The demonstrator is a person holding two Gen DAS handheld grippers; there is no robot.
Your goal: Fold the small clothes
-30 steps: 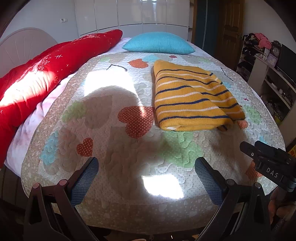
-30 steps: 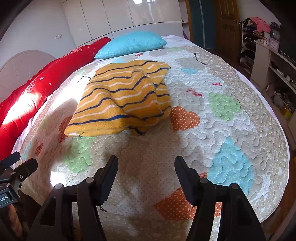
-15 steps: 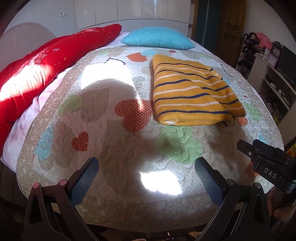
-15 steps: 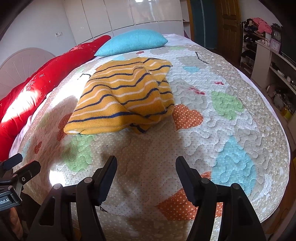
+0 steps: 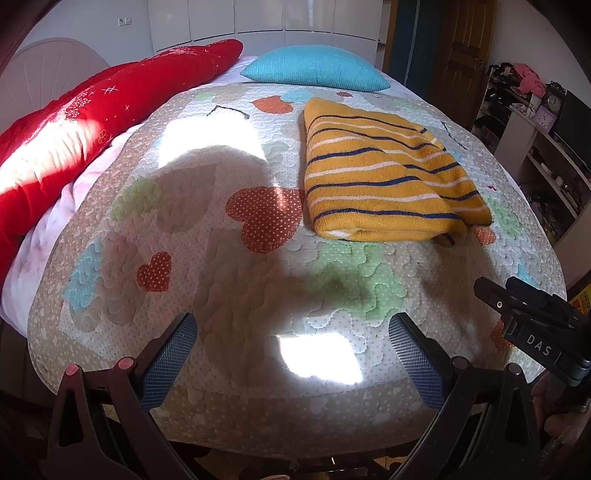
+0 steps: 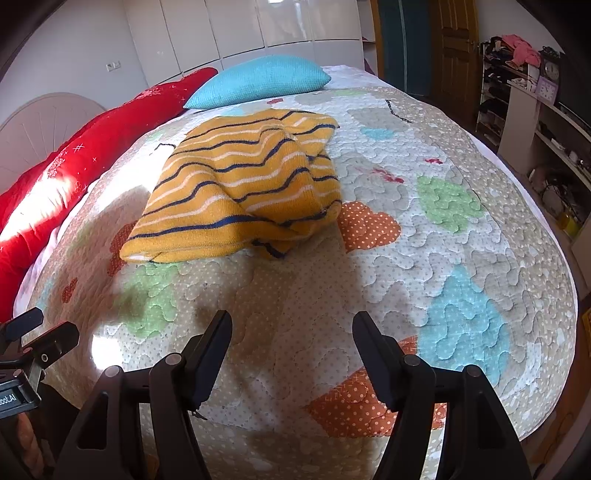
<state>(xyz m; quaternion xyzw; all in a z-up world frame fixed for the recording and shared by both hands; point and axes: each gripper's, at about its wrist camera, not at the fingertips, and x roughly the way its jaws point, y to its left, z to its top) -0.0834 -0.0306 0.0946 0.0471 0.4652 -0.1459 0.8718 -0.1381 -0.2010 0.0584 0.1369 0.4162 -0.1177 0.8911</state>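
A yellow knit garment with navy and white stripes (image 5: 384, 173) lies folded on the quilted bedspread (image 5: 258, 280); it also shows in the right wrist view (image 6: 243, 188), with a folded-over part on its right side. My left gripper (image 5: 291, 332) is open and empty, above the bed's near edge, well short of the garment. My right gripper (image 6: 291, 328) is open and empty, also near the front edge, apart from the garment. The right gripper's body (image 5: 535, 325) shows at the right of the left wrist view.
A red duvet (image 5: 74, 140) lies along the bed's left side. A turquoise pillow (image 5: 314, 70) sits at the head. White wardrobes (image 6: 258, 26) stand behind. Cluttered shelves (image 6: 535, 110) and a wooden door (image 5: 461, 55) are at the right.
Both grippers have drifted slightly toward the bed; the garment appears a little nearer. Both stay open. The garment has not moved.
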